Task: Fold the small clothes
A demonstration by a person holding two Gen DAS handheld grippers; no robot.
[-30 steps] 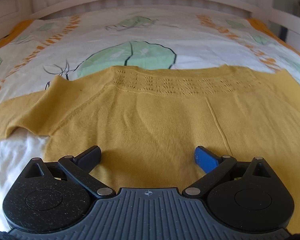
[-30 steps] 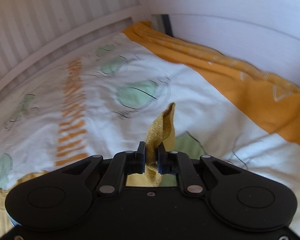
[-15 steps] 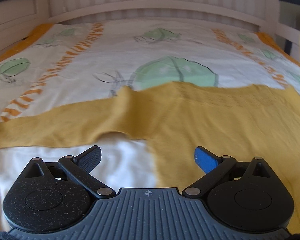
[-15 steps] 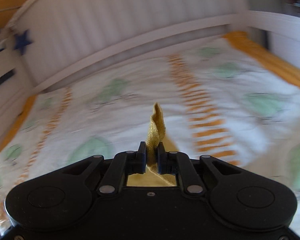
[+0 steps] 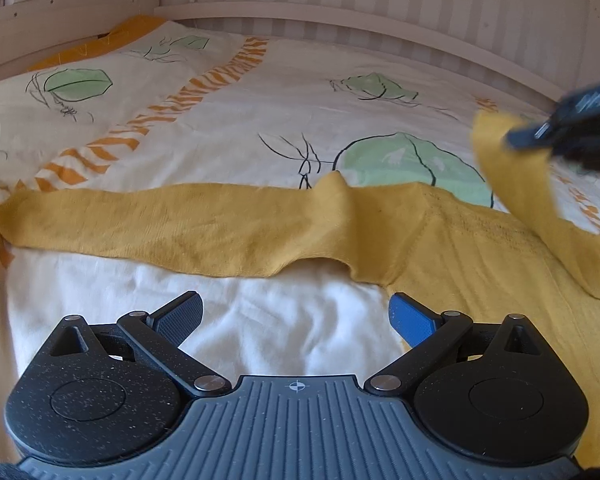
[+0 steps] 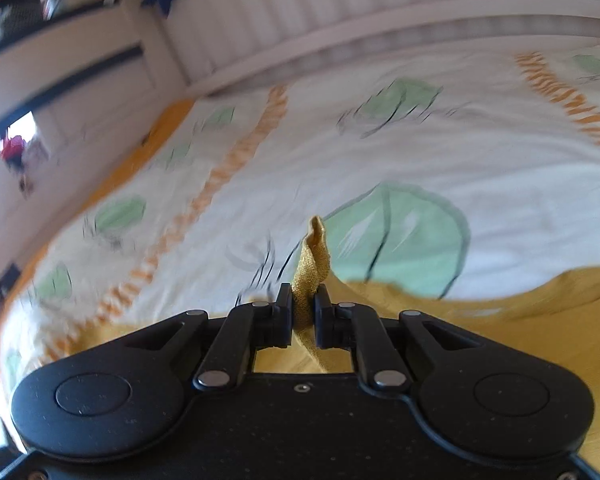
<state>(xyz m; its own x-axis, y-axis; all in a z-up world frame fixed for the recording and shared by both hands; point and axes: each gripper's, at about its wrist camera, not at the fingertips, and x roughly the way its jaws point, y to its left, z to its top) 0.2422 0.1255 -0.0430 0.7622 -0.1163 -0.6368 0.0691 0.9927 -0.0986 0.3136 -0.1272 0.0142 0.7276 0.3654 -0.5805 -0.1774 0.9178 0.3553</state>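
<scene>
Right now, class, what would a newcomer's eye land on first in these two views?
The mustard-yellow knitted sweater spread on the leaf-printed white bedspread, one long sleeve stretched out flat to the left. The right gripper pinches the other sleeve's end, lifting it above the sweater, while the left gripper hangs open.

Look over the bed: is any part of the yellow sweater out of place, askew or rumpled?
Yes. The yellow sweater lies uneven: one sleeve stretches flat across the bedspread with a raised wrinkle at the shoulder, while the other sleeve is lifted off the bed, pinched in the right gripper. The left gripper is open, holding nothing.
</scene>
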